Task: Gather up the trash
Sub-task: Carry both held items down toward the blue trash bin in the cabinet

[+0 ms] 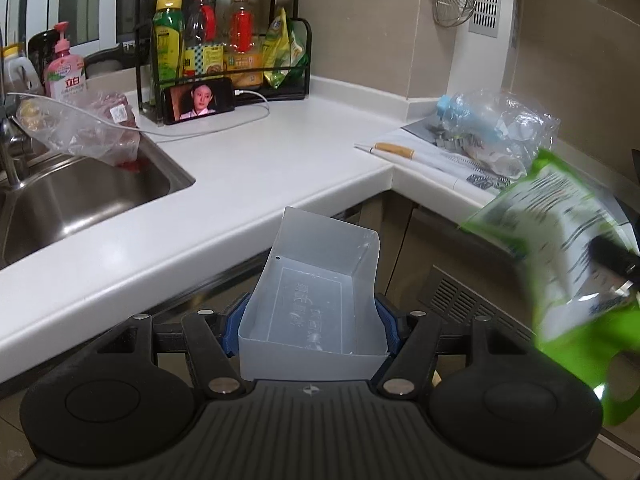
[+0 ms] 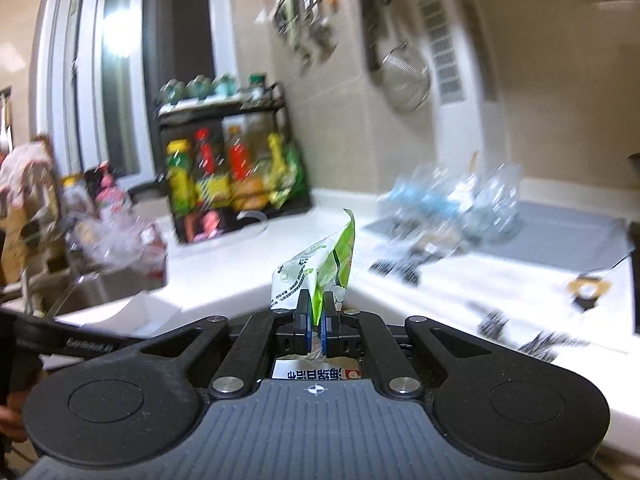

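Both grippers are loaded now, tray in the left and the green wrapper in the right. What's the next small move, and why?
Probably bring the right gripper over the clear plastic tray and release the green wrapper into it. The left gripper holds the tray open side up in front of the counter, and it looks empty. The wrapper hangs just to its right.

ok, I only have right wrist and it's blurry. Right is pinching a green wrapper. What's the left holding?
Observer: The left gripper is shut on a clear plastic box, open side toward the camera.
Operator: Anything in the box?
Observer: Nothing visible inside; faint print shows through its bottom.
Operator: Where's my wrapper relative to it?
Observer: The wrapper hangs to the right of the box, not touching it, off the counter edge.
Operator: More trash left?
Observer: A crumpled clear bag lies on the counter's right wing.
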